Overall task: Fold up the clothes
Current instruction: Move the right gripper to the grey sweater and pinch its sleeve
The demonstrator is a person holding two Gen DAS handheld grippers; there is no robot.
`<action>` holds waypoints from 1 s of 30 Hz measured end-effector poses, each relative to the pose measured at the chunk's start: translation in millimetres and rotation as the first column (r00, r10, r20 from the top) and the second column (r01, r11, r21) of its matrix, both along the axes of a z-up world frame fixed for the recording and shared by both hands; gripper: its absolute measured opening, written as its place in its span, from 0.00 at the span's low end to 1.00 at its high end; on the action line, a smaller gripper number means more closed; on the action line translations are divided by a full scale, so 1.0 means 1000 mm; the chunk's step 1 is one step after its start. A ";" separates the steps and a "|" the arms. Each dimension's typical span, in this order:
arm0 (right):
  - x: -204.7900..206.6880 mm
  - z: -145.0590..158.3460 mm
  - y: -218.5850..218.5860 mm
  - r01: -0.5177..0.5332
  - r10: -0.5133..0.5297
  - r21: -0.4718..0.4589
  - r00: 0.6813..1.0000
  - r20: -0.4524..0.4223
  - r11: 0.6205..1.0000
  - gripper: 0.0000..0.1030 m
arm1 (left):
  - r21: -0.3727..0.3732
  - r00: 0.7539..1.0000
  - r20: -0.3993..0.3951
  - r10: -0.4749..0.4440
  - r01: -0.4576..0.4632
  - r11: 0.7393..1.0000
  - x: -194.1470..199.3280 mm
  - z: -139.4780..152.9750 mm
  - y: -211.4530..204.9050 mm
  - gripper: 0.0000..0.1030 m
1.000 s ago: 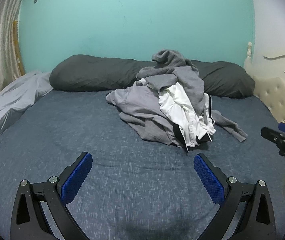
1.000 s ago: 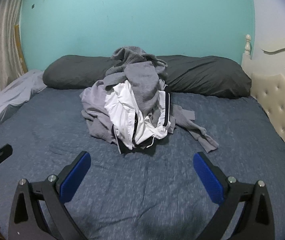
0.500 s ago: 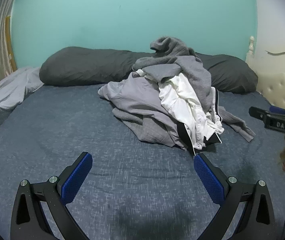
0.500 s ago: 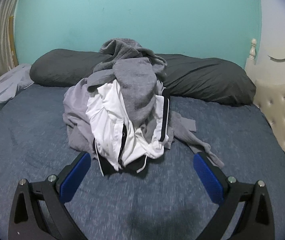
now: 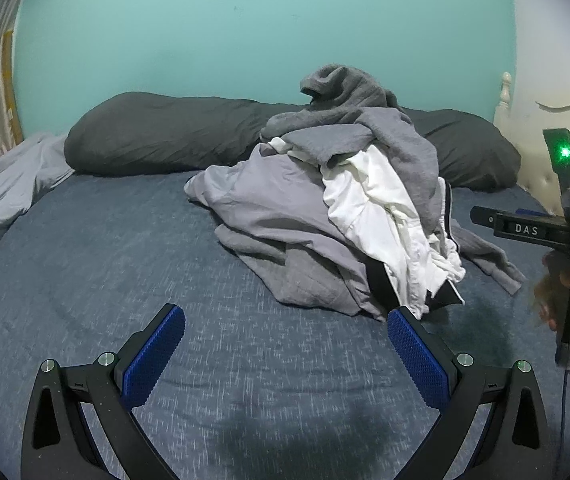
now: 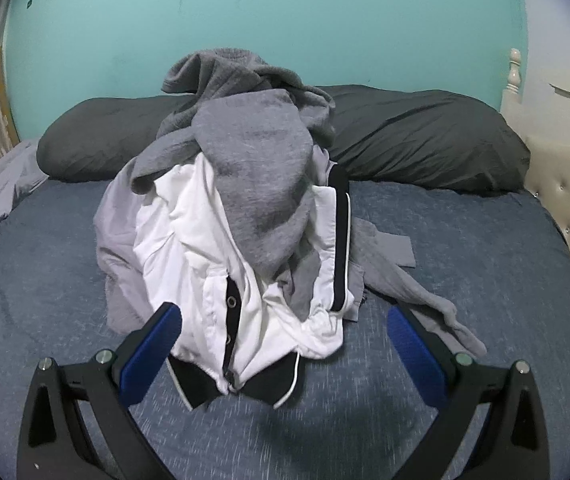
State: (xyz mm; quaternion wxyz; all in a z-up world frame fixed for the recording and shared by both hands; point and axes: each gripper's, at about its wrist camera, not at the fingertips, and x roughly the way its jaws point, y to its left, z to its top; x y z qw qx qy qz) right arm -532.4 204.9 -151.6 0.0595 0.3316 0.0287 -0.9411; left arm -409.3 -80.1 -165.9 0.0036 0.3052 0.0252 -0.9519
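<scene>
Blue-padded fingers (image 6: 151,354) of the right gripper (image 6: 285,344) spread wide, empty, flanking the white black-trimmed shirt (image 6: 213,280) fronting a rumpled heap of grey clothes (image 5: 325,208) on the blue bed (image 5: 85,248). The left gripper (image 5: 285,344) gapes wide too, just short of the heap.

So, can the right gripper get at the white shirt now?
Probably yes: the right gripper has its jaws open, the white shirt lies just ahead at the pile's front, and nothing is between them.

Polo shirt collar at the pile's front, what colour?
Black collar with thin white edging; right wrist view.
</scene>
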 end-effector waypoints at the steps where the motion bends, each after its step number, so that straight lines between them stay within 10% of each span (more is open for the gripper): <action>1: -0.005 -0.002 -0.002 -0.004 0.004 0.006 1.000 -0.001 1.000 1.00 | 0.004 1.000 0.002 -0.005 0.005 1.000 -0.004 -0.003 0.000 1.00; 30: -0.107 -0.022 -0.028 -0.023 0.021 0.060 1.000 0.022 0.998 0.90 | 0.056 0.998 0.023 -0.055 0.054 0.997 -0.049 -0.057 -0.002 1.00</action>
